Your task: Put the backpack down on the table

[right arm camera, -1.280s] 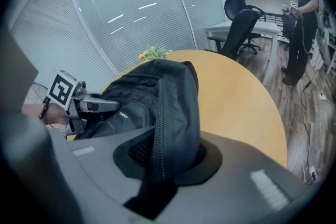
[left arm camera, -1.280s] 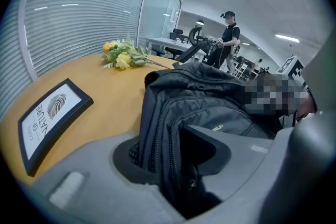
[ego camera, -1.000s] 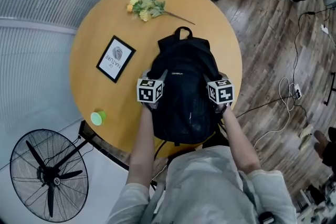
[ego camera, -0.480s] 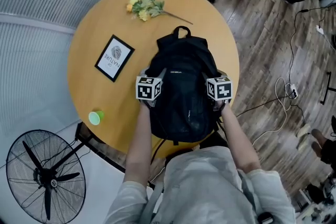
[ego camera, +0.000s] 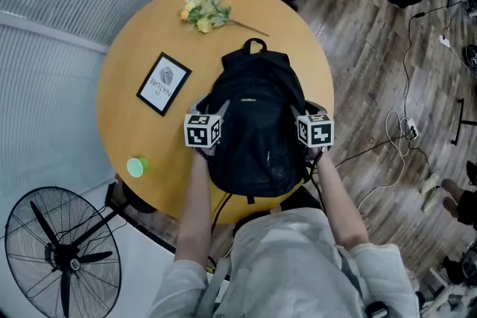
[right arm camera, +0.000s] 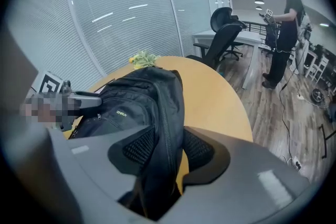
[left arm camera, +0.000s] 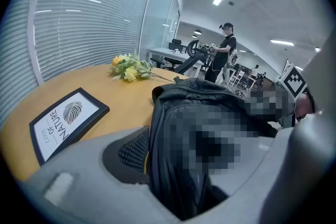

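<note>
**Backpack down on the round table, both grippers slackening at its sides**

Closest to the camera, the person's forearms reach forward over the near edge of the round wooden table (ego camera: 134, 63). Each hand carries a gripper topped by a marker cube. The left gripper (ego camera: 211, 119) sits at the left flank of the black backpack (ego camera: 257, 123), and the right gripper (ego camera: 309, 119) sits at its right flank.

The left gripper's jaws have just been opening and now stand wide. The bag's side panel is between them, and a thin sliver of tabletop shows between the ribbed pad (left arm camera: 134, 149) and the fabric. The right gripper's jaws have also just been opening. A fold of the backpack's side still hangs between its two pads (right arm camera: 139, 147), and a strip of table shows beside the right-hand pad, so the fold is not clamped.

The backpack lies on the table, front pocket upward. Its bottom end is near the person's edge, and its carry handle points toward the far side.

A small green cup (ego camera: 136, 167) stands left of the bag, near the table's rim. A black-framed print (ego camera: 164, 83) lies flat farther in. A bunch of yellow flowers (ego camera: 205, 10) rests near the far edge, beyond the handle.

Off the table, a pedestal fan (ego camera: 63, 253) stands at the lower left and cables (ego camera: 402, 130) trail over the wood floor. Farther off are an office chair (right arm camera: 223, 29) and a standing person (right arm camera: 286, 34).
</note>
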The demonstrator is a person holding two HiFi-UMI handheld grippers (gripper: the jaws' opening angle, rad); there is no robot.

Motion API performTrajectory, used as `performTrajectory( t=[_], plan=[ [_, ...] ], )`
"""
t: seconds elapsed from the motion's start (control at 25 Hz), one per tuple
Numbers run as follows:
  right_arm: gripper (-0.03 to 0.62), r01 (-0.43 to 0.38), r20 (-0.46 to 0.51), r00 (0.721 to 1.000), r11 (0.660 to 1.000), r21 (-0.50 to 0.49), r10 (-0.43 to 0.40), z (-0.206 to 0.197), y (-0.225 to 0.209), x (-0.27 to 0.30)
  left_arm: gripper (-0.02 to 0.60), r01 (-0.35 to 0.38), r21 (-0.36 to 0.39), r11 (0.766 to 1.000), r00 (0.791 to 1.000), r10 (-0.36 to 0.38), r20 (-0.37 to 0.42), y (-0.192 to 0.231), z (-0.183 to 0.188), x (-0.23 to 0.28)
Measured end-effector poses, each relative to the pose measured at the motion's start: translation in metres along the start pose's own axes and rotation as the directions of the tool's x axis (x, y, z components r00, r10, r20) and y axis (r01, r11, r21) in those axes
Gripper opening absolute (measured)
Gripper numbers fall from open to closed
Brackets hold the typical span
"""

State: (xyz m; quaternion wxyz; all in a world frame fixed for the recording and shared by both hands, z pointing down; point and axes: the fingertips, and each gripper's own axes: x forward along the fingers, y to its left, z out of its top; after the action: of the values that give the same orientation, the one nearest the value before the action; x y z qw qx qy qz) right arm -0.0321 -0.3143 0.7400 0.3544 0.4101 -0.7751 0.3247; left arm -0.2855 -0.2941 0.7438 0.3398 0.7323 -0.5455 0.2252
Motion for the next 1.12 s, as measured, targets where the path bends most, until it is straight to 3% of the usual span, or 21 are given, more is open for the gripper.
performTrajectory(
  t=[0.24, 1.12],
  plan=[
    [0.179, 0.015, 0.052, 0.999, 1.000, 0.019, -0.016, -0.005, 0.011, -0.030, 0.261, -0.009, 0.031, 0.999, 1.000, 0.008, 0.020, -0.007, -0.006, -0.030],
    [0.181, 0.024, 0.190, 0.981, 0.999, 0.047, -0.032, -0.021, 0.069, -0.104, 0.261, 0.094, 0.054, 0.994, 0.982, -0.102, 0.161, -0.076, -0.005, -0.125]
  ],
)
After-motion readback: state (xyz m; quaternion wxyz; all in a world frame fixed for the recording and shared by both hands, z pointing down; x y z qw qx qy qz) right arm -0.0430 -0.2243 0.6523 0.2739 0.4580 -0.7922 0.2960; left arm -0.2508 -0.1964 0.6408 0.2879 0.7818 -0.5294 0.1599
